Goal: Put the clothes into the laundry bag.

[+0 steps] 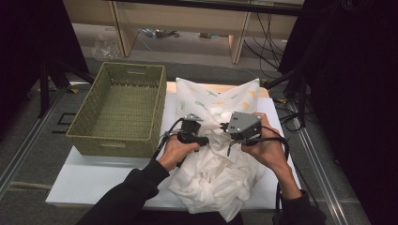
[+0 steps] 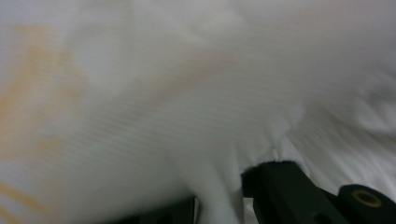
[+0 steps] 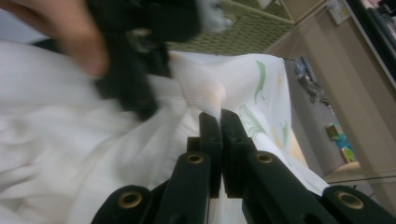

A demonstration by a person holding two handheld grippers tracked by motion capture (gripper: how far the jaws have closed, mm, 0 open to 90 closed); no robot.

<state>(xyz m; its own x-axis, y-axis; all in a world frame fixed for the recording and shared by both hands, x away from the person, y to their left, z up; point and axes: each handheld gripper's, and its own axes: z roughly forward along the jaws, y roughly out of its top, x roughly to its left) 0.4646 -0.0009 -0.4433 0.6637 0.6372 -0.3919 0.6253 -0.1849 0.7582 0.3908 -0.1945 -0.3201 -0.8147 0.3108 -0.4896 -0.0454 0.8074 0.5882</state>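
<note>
Both tongs grip a white pillowcase (image 1: 220,173) bunched on the bench (image 1: 89,180) around a leaf-printed pillow (image 1: 213,96): the right tongs (image 3: 218,122) clamp a fold, and the left tongs (image 2: 219,198) pinch cloth beside them. To cover the pillow well, keep both pinches on the opening's hem, spread them apart, and draw the fabric evenly over the pillow's corners.
</note>
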